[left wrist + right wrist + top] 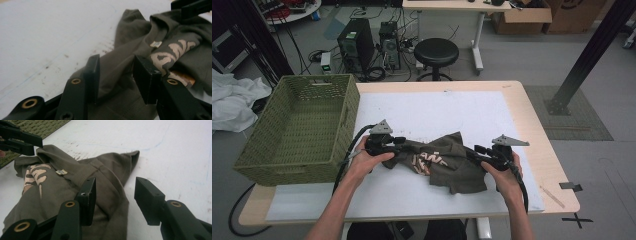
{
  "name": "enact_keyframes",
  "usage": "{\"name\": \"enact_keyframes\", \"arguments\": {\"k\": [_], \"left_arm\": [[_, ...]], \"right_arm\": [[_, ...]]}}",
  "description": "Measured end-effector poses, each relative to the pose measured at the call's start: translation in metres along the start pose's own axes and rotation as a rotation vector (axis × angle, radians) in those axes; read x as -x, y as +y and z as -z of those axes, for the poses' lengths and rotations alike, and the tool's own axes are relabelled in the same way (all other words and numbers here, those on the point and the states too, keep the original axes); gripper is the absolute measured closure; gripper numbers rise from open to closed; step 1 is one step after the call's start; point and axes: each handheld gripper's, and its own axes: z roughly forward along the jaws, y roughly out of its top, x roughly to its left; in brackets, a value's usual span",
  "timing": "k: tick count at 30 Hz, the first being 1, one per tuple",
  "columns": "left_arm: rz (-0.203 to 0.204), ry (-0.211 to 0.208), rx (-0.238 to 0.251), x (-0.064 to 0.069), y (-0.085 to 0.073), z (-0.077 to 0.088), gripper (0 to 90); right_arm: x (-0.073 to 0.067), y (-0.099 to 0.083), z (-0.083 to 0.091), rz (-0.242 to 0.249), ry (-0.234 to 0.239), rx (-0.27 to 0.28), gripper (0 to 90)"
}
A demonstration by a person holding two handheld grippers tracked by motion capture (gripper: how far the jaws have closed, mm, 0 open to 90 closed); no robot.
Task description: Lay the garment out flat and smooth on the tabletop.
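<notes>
One olive-brown T-shirt (446, 160), crumpled, cream lettering up, lying on the white mat (437, 107) near the front-middle of the table (532, 125). Long axis roughly left-right across the person's front, bunched thicker at the middle, one flap trailing toward the near edge.

Flanked at both ends: left gripper (398, 141) at the shirt's left end, right gripper (478, 151) at its right end, both pointing inward along that axis, about equally near.

Left gripper view: jaws apart, a fold of shirt (120, 67) lying between them, pads not pressing on cloth; neck label (156, 44) and lettering just beyond, toward the right jaw.

Right gripper view: jaws apart too, left jaw resting over the ribbed hem of the shirt (75, 195), right jaw over bare mat just past the cloth edge; no pinch on fabric. Far gripper tip at the top left corner there.

Green woven basket (302, 125) standing at the table's left, beside the left hand (367, 162), well apart from the right hand (504, 177). Likely destination, so left side nearer for a drop-in; fresh bite on each end needed first, cloth lying straight ahead of both jaw pairs.
</notes>
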Motion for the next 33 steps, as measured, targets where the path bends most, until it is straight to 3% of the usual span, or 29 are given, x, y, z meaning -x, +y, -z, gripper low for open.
{"name": "enact_keyframes", "arguments": {"k": [2,3,6,7,10,12,14,17,18,19,21,22,23,25,26,27,29,30,33], "left_arm": [[0.006,-0.010,-0.022,-0.003,0.001,0.003,54.2],[0.003,0.015,-0.007,-0.004,0.001,0.006,52.0],[0.092,0.075,0.037,-0.010,0.004,0.015,42.0],[0.104,0.096,0.041,-0.012,0.004,0.015,40.1],[0.129,0.129,0.001,-0.019,0.001,0.010,40.2],[0.126,0.102,-0.025,-0.020,-0.002,0.005,41.1],[0.094,0.058,-0.036,-0.017,-0.003,0.004,41.9],[0.057,0.005,0.047,-0.007,0.000,0.013,40.2],[0.025,0.000,0.046,-0.003,0.002,0.014,40.0],[-0.028,0.023,0.009,0.000,0.004,0.012,39.5],[-0.120,0.060,-0.114,0.002,0.005,0.000,40.6],[-0.134,0.073,-0.140,0.001,0.005,-0.004,42.3],[-0.126,0.074,-0.150,-0.001,0.004,-0.010,47.5],[-0.047,0.055,-0.108,-0.010,0.003,-0.016,64.0],[-0.015,0.030,-0.043,-0.015,0.003,-0.017,70.6],[-0.013,0.034,0.009,-0.018,0.003,-0.016,85.5],[0.019,0.069,0.080,-0.022,0.006,-0.014,87.3],[0.072,0.075,0.128,-0.025,0.008,-0.012,87.3],[0.192,0.092,0.185,-0.034,0.012,-0.009,82.9]], "right_arm": [[0.004,-0.003,0.002,-0.022,0.019,-0.011,52.0],[0.005,-0.004,0.003,-0.019,0.019,-0.013,51.9],[0.009,-0.007,0.009,-0.030,0.015,-0.010,51.2],[0.010,-0.008,0.010,-0.040,0.014,-0.003,51.0],[0.011,-0.008,0.009,-0.053,0.012,0.005,50.1],[0.009,-0.007,0.005,-0.044,0.025,-0.007,49.5],[0.006,-0.006,-0.001,-0.031,0.029,-0.032,48.6],[0.003,-0.006,-0.006,-0.028,0.031,-0.039,48.8],[0.003,-0.007,-0.008,-0.029,0.030,-0.040,49.0],[0.003,-0.008,-0.009,-0.033,0.028,-0.046,49.2],[0.003,-0.007,-0.011,-0.038,0.031,-0.070,51.1],[0.003,-0.006,-0.013,-0.037,0.035,-0.075,53.1],[0.003,-0.006,-0.013,-0.035,0.038,-0.074,55.2],[0.001,-0.005,-0.014,-0.031,0.056,-0.082,64.7],[0.000,-0.005,-0.014,-0.028,0.057,-0.084,69.1],[0.000,-0.004,-0.014,-0.024,0.062,-0.087,75.0],[0.000,-0.001,-0.012,-0.009,0.045,-0.074,85.2],[0.001,0.000,-0.011,-0.004,0.034,-0.063,87.0],[0.006,0.005,-0.009,-0.015,-0.008,-0.022,87.2]]}}
